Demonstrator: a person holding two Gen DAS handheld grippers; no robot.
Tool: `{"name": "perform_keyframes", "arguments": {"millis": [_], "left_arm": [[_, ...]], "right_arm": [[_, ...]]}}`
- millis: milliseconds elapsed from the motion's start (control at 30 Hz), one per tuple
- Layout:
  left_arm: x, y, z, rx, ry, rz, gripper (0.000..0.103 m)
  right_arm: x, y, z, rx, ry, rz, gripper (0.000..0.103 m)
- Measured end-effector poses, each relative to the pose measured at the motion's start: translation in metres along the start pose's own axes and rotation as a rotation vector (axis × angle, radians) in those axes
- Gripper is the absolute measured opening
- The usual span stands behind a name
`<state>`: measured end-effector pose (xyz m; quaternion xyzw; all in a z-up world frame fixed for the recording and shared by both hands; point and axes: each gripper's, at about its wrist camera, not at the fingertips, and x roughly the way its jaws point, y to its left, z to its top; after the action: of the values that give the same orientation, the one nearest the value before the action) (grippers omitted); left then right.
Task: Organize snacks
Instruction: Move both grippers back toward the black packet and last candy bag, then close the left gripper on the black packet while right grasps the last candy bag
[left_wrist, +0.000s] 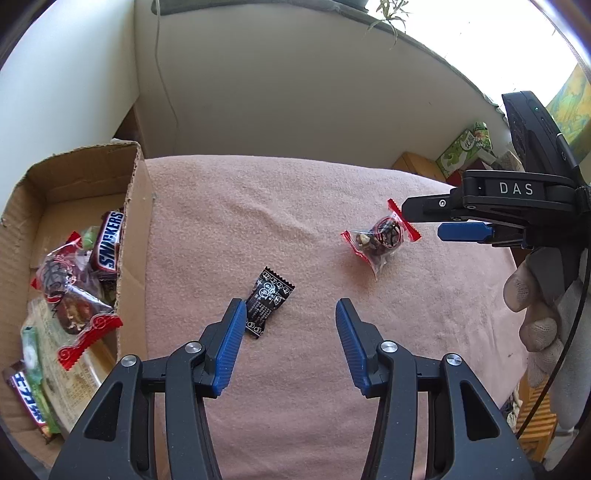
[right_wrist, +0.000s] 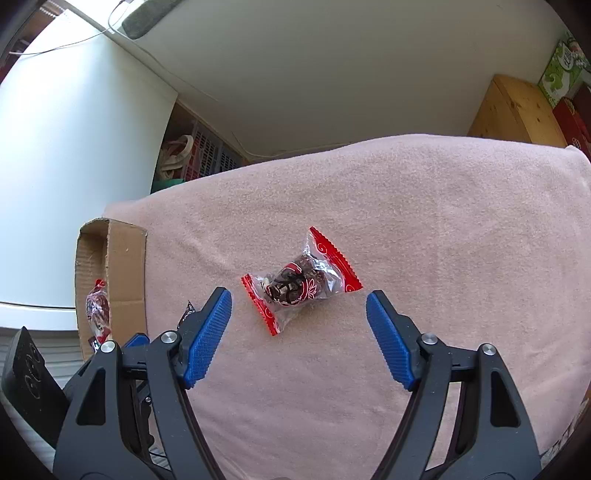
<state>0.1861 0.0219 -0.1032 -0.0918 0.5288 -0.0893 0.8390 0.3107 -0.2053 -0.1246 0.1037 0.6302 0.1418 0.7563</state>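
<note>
A clear snack packet with red ends (left_wrist: 380, 238) (right_wrist: 299, 282) lies on the pink blanket (left_wrist: 277, 206). A small black sachet (left_wrist: 267, 301) lies nearer the cardboard box (left_wrist: 135, 206), which holds a Snickers bar (left_wrist: 110, 240) and other snacks. My left gripper (left_wrist: 290, 314) is open and empty, its left finger beside the black sachet. My right gripper (right_wrist: 299, 301) (left_wrist: 421, 221) is open and empty, just short of the red-ended packet. The black sachet (right_wrist: 186, 314) peeks out behind the right gripper's left finger.
The box (right_wrist: 125, 266) sits at the blanket's left edge. A wooden cabinet (right_wrist: 517, 110) and green and red cartons (right_wrist: 561, 70) stand at the far right. A pink crate (right_wrist: 207, 155) sits behind the table. A gloved hand (left_wrist: 535, 306) holds the right gripper.
</note>
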Motion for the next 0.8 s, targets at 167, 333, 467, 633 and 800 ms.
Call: {"name": "perform_keyframes", "arguments": {"millis": [167,333,467,633,800], "left_arm": [[0.019,0.002,0.003,0.018,0.039,0.024,0.049],[0.036,0.002,0.003,0.025,0.074,0.049,0.049],[0.044,0.004,0.003,0.040,0.097,0.078,0.049],[0.049,0.004,0.005,0.065,0.097,0.098,0.049],[0.051,-0.003,0.004,0.108,0.088,0.133,0.036]], "right_arm": [[0.023,0.000,0.005,0.049,0.028,-0.026,0.078],[0.040,-0.005,0.008,0.094,0.060,-0.020,0.078],[0.048,-0.002,0.009,0.085,0.067,-0.038,0.078],[0.054,0.005,0.010,0.046,0.074,-0.061,0.078],[0.064,0.011,0.008,0.013,0.100,-0.077,0.066]]}}
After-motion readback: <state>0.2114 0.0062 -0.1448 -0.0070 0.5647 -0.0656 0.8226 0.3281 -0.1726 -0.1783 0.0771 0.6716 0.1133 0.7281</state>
